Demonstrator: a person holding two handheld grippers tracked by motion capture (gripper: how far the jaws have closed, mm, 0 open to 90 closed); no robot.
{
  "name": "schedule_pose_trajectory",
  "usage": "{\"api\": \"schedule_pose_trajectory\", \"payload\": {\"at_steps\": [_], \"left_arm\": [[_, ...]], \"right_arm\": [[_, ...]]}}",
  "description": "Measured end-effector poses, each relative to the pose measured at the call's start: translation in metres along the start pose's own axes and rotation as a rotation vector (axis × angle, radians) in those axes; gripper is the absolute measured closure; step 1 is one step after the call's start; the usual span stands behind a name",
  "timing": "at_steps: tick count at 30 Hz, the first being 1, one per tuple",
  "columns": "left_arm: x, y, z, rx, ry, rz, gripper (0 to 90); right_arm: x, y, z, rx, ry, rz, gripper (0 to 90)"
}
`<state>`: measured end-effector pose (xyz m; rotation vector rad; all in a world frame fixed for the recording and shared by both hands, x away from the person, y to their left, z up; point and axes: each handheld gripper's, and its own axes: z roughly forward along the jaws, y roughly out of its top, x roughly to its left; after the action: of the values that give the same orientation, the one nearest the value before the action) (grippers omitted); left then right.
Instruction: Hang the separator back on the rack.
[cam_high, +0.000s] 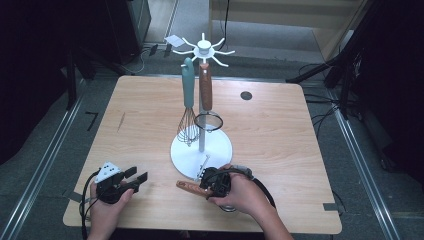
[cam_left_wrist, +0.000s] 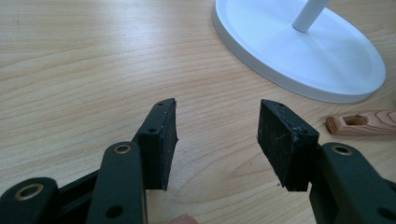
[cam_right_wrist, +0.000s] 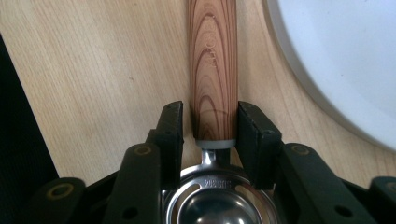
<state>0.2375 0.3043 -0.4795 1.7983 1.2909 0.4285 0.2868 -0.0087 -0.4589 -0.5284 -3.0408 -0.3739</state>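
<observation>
A pale wooden table (cam_high: 280, 130) stands on a grey floor in a dim room, with dark stands and cables around it. Lying flat near the table's front edge, at about six o'clock from the white utensil stand (cam_high: 202, 145), is the wood-handled utensil (cam_high: 189, 187). Its striped brown handle points toward nine o'clock. In the right gripper view the handle (cam_right_wrist: 212, 65) meets a grey collar and a slotted steel head stamped with small lettering, too fine to read. The handle's far end carries a hanging hole, seen in the left gripper view (cam_left_wrist: 362, 122).

The right gripper (cam_high: 212, 182) straddles the handle just ahead of the collar. Its jaws sit close on both sides of the wood, and a sliver of gap shows at one pad, so whether they are clamped on it cannot be told. Holding near the head would leave the holed end free, probably for hooking onto one of the stand's arms.

The stand's round base (cam_left_wrist: 327, 60) lies just beside the utensil at twelve o'clock. From its top arms hang a teal-handled whisk (cam_high: 188, 100) and a brown-handled strainer (cam_high: 206, 100), both handle-up, clear of the table.

At the utensil's nine o'clock, well apart, the left gripper (cam_high: 132, 179) rests near the table's edge, jaws apart and holding nothing, apparently waiting.
</observation>
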Motion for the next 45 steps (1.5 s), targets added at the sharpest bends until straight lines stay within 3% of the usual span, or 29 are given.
{"api": "schedule_pose_trajectory", "payload": {"at_steps": [9, 10, 15, 19, 21, 26, 30, 32, 38, 45], "left_arm": [[0.000, 0.000, 0.000, 0.000, 0.000, 0.003, 47.5], [-0.001, 0.000, 0.000, -0.002, -0.001, 0.002, 47.5], [-0.001, 0.000, 0.000, -0.004, -0.001, 0.005, 47.5], [0.000, 0.001, -0.001, -0.006, 0.002, 0.006, 47.5], [0.001, 0.001, -0.001, -0.007, 0.002, 0.001, 47.1], [0.001, 0.001, -0.002, -0.010, 0.021, 0.005, 43.8], [0.002, 0.002, -0.003, -0.021, 0.047, 0.004, 38.5], [0.003, 0.002, -0.005, -0.024, 0.072, 0.005, 34.9], [0.011, 0.002, -0.007, -0.034, 0.118, -0.013, 26.7], [0.015, 0.003, -0.010, -0.049, 0.159, 0.010, 16.2]], "right_arm": [[0.005, 0.010, 0.001, 0.078, -0.057, -0.043, 69.8], [0.006, 0.011, 0.002, 0.075, -0.064, -0.059, 70.1], [0.009, 0.009, 0.002, 0.061, -0.089, -0.043, 71.0], [0.009, 0.004, 0.001, 0.030, -0.081, 0.012, 71.1], [0.008, 0.001, -0.001, 0.013, -0.056, 0.020, 71.1], [0.009, -0.005, -0.012, -0.038, -0.045, 0.018, 71.1], [0.008, -0.010, -0.021, -0.067, -0.065, 0.044, 71.1], [0.004, -0.014, -0.025, -0.105, -0.077, 0.082, 71.1], [-0.012, -0.029, -0.030, -0.146, -0.099, 0.168, 71.1], [-0.031, -0.047, -0.033, -0.215, -0.118, 0.244, 71.1]]}}
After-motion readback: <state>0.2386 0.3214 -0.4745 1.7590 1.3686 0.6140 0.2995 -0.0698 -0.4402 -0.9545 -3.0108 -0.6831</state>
